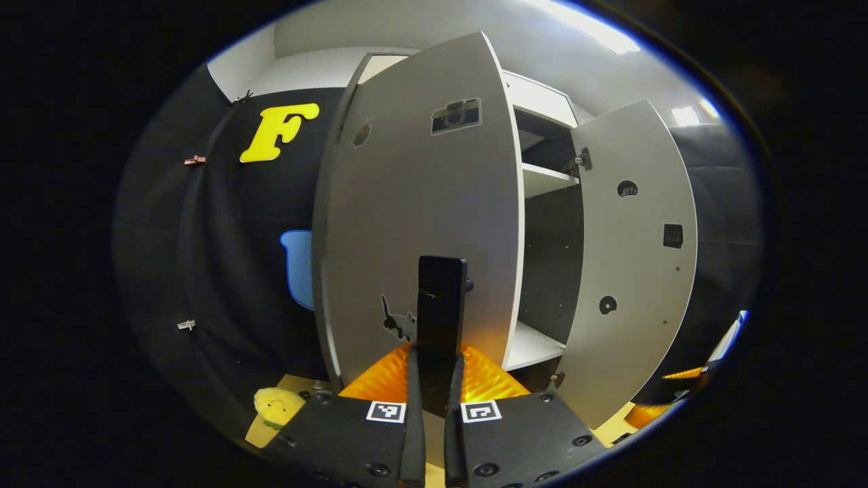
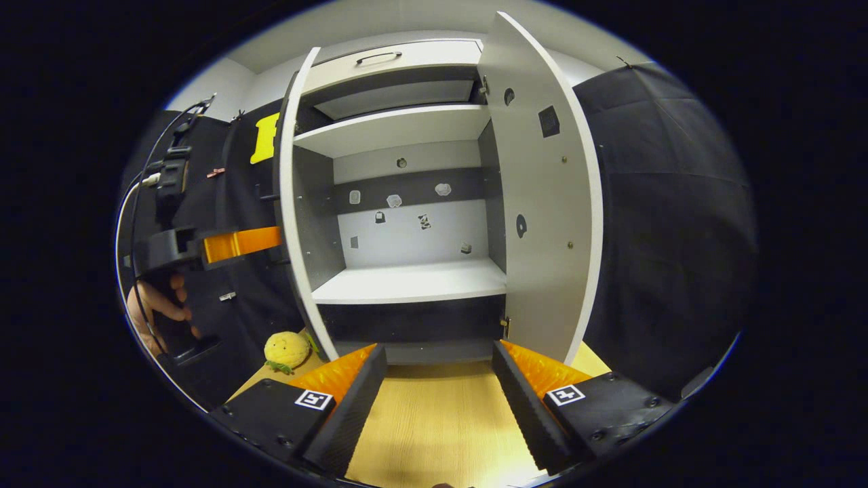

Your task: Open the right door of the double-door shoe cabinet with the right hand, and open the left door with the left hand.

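Fingers of left gripper (image 1: 434, 379) clamped on black handle (image 1: 441, 298) of swung-out left door (image 1: 407, 203); right gripper (image 2: 439, 400) spread wide, empty, facing shoe cabinet (image 2: 407, 278). Right door (image 2: 542, 203) open. Risk: overswing straining hinges, or handle slip.

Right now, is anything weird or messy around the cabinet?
A fuzzy yellow toy lies on the floor by the left door, an odd spot. Otherwise tidy: both doors stand open, and the left tongs pinch the left door's black handle.
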`<control>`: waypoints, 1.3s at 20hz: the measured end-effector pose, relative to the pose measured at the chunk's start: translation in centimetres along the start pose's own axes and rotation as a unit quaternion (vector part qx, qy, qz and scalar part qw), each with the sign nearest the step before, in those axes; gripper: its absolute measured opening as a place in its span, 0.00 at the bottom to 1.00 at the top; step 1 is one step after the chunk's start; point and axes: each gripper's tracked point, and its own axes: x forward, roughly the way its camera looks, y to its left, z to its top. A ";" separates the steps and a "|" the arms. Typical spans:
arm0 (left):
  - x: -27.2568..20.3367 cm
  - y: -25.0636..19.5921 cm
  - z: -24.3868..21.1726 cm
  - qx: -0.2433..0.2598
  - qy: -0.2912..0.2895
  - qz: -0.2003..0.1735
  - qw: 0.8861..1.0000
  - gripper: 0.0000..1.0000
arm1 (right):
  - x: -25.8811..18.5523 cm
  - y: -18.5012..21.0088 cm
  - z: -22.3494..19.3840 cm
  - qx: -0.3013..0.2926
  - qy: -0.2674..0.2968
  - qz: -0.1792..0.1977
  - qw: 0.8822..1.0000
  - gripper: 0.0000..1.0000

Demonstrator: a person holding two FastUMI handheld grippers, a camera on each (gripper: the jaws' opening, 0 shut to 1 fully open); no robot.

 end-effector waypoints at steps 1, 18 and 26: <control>-1.2 0.8 0.1 0.000 0.000 0.002 1.000 0.16 | -0.1 0.0 0.1 -0.003 -0.003 -0.005 1.000 0.98; -5.8 13.1 -0.1 0.026 0.015 0.059 0.998 0.05 | -2.3 -1.4 1.9 -0.013 -0.002 -0.051 0.999 0.98; -6.8 13.4 0.9 0.012 0.016 0.088 0.996 0.05 | -2.8 -3.0 3.0 -0.013 -0.008 -0.045 0.999 0.99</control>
